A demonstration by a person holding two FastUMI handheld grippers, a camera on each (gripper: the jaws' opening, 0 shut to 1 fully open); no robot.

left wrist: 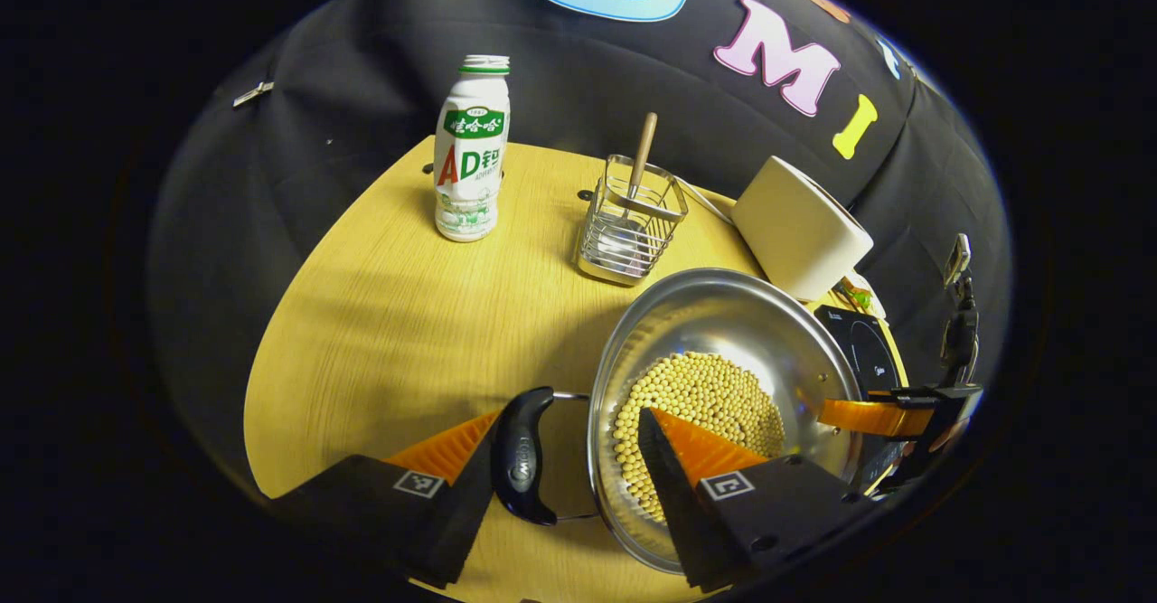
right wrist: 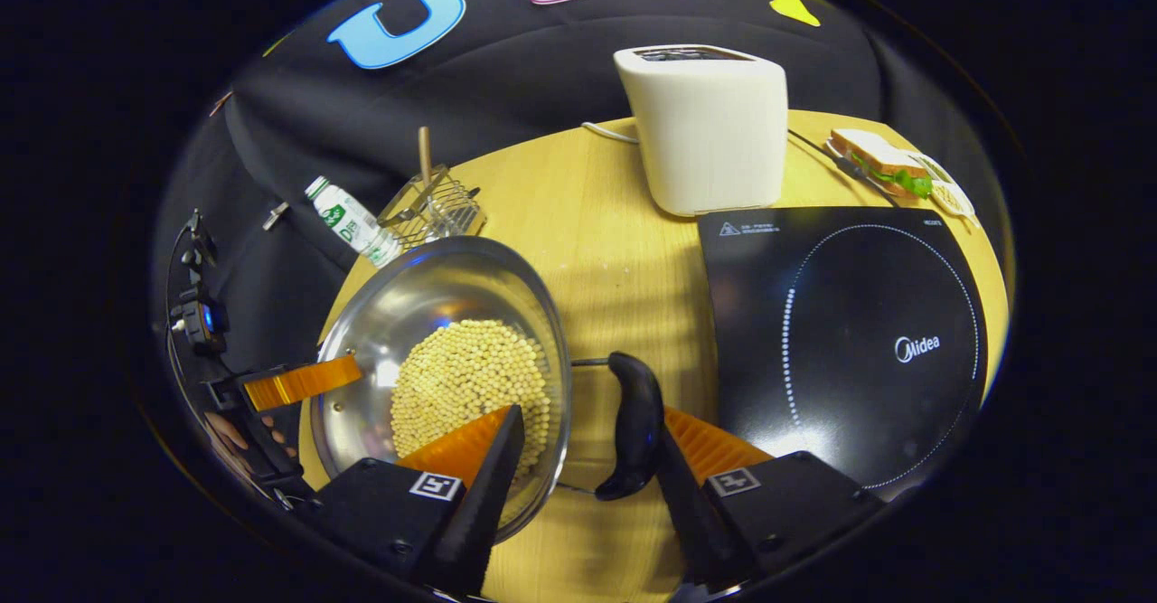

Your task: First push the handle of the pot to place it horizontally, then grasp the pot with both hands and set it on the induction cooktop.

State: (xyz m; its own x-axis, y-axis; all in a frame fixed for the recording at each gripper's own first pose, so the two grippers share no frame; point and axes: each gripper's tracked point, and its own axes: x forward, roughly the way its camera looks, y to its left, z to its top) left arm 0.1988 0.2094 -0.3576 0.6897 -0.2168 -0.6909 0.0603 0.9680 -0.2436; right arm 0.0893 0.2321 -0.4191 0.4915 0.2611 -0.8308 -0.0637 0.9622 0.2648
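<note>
A: Pot (right wrist: 443, 359) position? Grippers?

B: On the worktop (right wrist: 615, 223), just left of the induction cooktop (right wrist: 850, 341), beans inside. Left hand-held gripper (left wrist: 565, 445) straddles its near handle (left wrist: 522, 454) and rim, fingers spread, not clamped. Right hand-held gripper (right wrist: 587, 445) same, opposite handle (right wrist: 633, 422).

A: Direction of move?

B: Toward the cooktop, right gripper's side nearer.

A: Counts?

B: One pot, two handles, one cooktop.

pot (right wrist: 389, 332) silver | handle (right wrist: 635, 422) black | cooktop (right wrist: 841, 341) black | toaster (right wrist: 705, 128) cream
</note>
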